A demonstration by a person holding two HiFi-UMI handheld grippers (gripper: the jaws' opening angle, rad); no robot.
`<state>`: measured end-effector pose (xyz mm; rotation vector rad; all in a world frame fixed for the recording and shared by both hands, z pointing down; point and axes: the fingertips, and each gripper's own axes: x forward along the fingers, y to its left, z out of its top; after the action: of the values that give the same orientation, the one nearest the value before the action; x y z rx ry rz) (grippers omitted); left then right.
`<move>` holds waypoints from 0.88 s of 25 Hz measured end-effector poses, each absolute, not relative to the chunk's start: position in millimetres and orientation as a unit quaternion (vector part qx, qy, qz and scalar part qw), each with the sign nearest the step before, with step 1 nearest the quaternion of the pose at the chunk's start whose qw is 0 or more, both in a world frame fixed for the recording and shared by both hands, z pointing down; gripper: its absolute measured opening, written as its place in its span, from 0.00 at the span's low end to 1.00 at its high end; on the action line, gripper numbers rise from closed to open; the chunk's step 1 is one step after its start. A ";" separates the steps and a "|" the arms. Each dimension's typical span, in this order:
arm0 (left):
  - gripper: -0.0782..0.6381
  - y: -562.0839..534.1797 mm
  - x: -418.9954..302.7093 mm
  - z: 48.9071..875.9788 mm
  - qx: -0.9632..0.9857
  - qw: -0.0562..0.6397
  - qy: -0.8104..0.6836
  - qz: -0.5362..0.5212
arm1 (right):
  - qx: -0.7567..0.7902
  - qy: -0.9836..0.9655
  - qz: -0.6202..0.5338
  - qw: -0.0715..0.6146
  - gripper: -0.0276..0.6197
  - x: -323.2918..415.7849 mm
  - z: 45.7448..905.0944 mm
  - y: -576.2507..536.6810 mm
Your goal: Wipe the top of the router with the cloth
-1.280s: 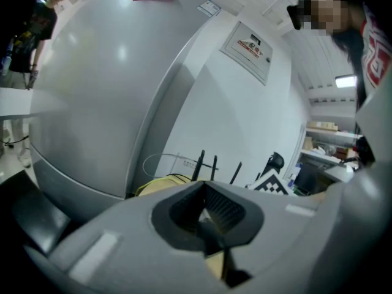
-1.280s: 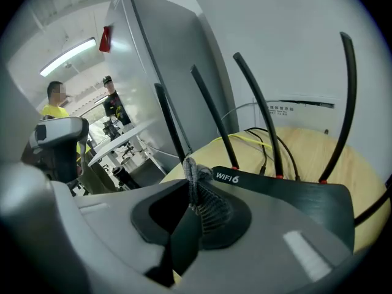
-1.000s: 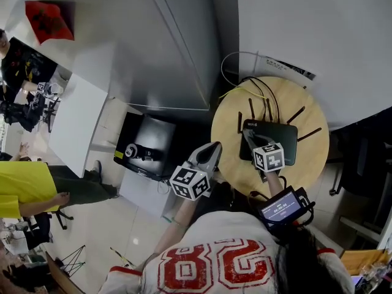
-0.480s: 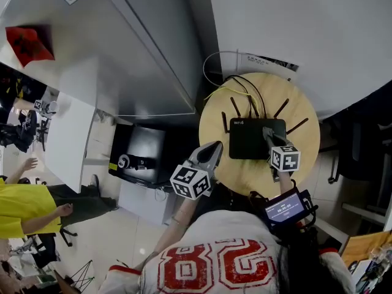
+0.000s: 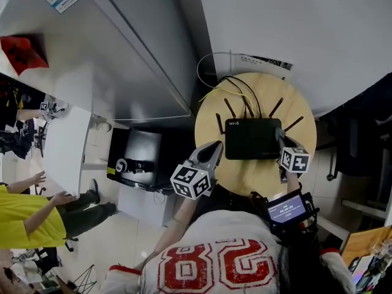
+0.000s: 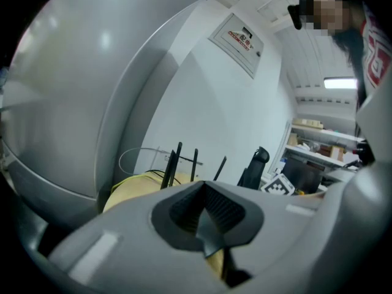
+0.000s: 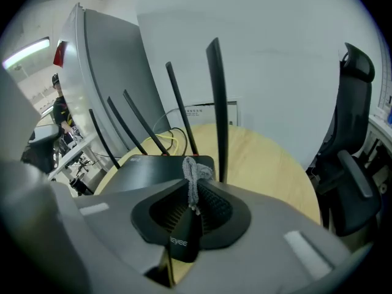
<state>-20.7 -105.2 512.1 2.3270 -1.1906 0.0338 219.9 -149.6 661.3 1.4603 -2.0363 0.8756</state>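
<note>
Your right gripper (image 7: pixel 193 192) swallows most of the grey cloth (image 7: pixel 192 175); only a twisted strand shows. It also covers part of the right edge of the flat black router (image 5: pixel 251 138). From your left gripper (image 6: pixel 205 214), only the antennas clear the jaws. Print on the white wall sign (image 6: pixel 236 38) is too small to read.

— What is seen around the round wooden counter (image 5: pixel 251 175)?
— A white wall (image 5: pixel 294 23) is set behind it, and a tall grey cabinet (image 5: pixel 122 57) is stood at its left. A black office chair (image 7: pixel 352 164) is placed at its right.
— And the floor?
— Pale glossy tiles (image 5: pixel 122 237) are laid there. A lit ceiling strip (image 6: pixel 340 83) is seen farther off.
</note>
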 end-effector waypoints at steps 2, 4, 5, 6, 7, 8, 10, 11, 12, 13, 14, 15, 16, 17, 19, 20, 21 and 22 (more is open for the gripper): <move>0.12 -103.7 -23.4 512.5 0.857 0.262 -0.443 0.012 | 0.520 -0.758 0.318 0.232 0.10 200.6 655.0 -149.7; 0.12 -102.0 -27.6 512.4 0.855 0.261 -0.448 0.011 | 0.497 -0.777 0.316 0.224 0.10 174.0 649.9 -148.2; 0.12 -101.0 -29.9 512.3 0.854 0.261 -0.451 0.011 | 0.483 -0.786 0.316 0.223 0.10 159.4 648.2 -146.2; 0.12 -100.0 -32.4 512.1 0.852 0.260 -0.454 0.010 | 0.469 -0.795 0.315 0.223 0.10 144.5 647.0 -143.7; 0.12 -99.1 -35.0 511.9 0.851 0.260 -0.456 0.009 | 0.453 -0.803 0.314 0.225 0.10 129.4 646.1 -140.6; 0.12 -98.2 -37.9 511.8 0.850 0.259 -0.459 0.009 | 0.438 -0.812 0.313 0.227 0.10 114.1 645.8 -137.0; 0.12 -95.8 -44.3 511.9 0.847 0.259 -0.464 0.008 | 0.405 -0.827 0.310 0.236 0.10 83.7 646.7 -128.2; 0.12 -94.4 -47.6 511.9 0.846 0.259 -0.466 0.008 | 0.389 -0.834 0.308 0.241 0.10 69.3 647.5 -123.3; 0.12 -92.9 -50.9 511.7 0.844 0.259 -0.469 0.007 | 0.374 -0.840 0.305 0.247 0.10 56.0 648.2 -118.5; 0.12 -91.4 -54.1 511.4 0.843 0.259 -0.471 0.007 | 0.360 -0.846 0.302 0.252 0.10 44.0 648.9 -114.0; 0.12 -89.9 -57.4 511.0 0.842 0.259 -0.474 0.006 | 0.347 -0.851 0.299 0.258 0.10 33.4 649.6 -110.0; 0.12 -88.4 -60.8 510.5 0.841 0.258 -0.476 0.006 | 0.337 -0.855 0.296 0.262 0.10 24.1 650.3 -106.5; 0.12 -87.0 -64.3 510.3 0.839 0.258 -0.479 0.005 | 0.328 -0.858 0.294 0.266 0.10 16.3 651.2 -103.5; 0.12 -85.5 -67.7 510.1 0.838 0.258 -0.481 0.005 | 0.321 -0.860 0.292 0.269 0.10 10.0 652.2 -101.0; 0.12 -82.7 -73.4 509.9 0.836 0.257 -0.485 0.003 | 0.315 -0.861 0.291 0.273 0.10 2.3 654.8 -97.7; 0.12 -81.4 -75.6 509.7 0.835 0.256 -0.486 0.003 | 0.314 -0.861 0.290 0.276 0.10 1.1 656.5 -96.6; 0.12 -80.0 -77.4 509.5 0.835 0.256 -0.487 0.002 | 0.315 -0.860 0.290 0.278 0.10 1.5 658.3 -95.8; 0.12 -78.7 -78.6 509.4 0.835 0.256 -0.488 0.002 | 0.318 -0.858 0.291 0.281 0.10 3.2 660.2 -95.2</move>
<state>-78.6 -78.7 509.4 2.2659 -1.3235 0.0049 3.2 -95.2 660.2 0.8517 -2.2993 0.7795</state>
